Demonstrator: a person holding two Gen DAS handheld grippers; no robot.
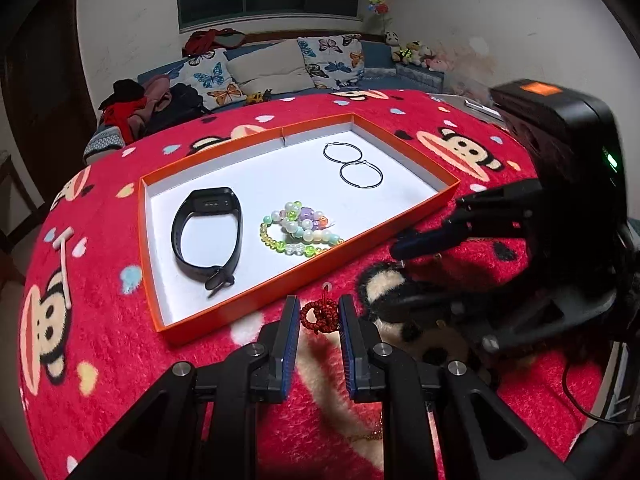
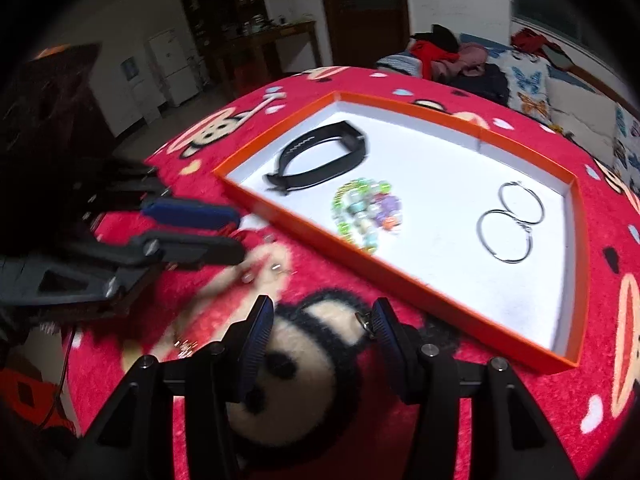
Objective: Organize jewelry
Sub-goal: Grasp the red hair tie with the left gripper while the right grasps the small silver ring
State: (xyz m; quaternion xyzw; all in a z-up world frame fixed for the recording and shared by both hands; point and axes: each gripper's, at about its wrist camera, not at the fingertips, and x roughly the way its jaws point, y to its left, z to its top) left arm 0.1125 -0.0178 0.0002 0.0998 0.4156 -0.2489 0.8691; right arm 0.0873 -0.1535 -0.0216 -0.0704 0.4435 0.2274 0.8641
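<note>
Left wrist view: left gripper (image 1: 319, 316) with its jaws clamped on a red knotted charm (image 1: 318, 317), just outside the orange tray (image 1: 256, 300).
On the tray's white floor lie a black wristband (image 1: 208, 232), a beaded bracelet (image 1: 298, 229) and two hoop earrings (image 1: 352, 165), each apart from the others. Right gripper (image 2: 320, 320) has its jaws half apart around a fuzzy panda plush (image 2: 296, 368) on the red monkey-print surface (image 1: 100, 352); the blur hides whether the pads press it, though it seems gripped.
</note>
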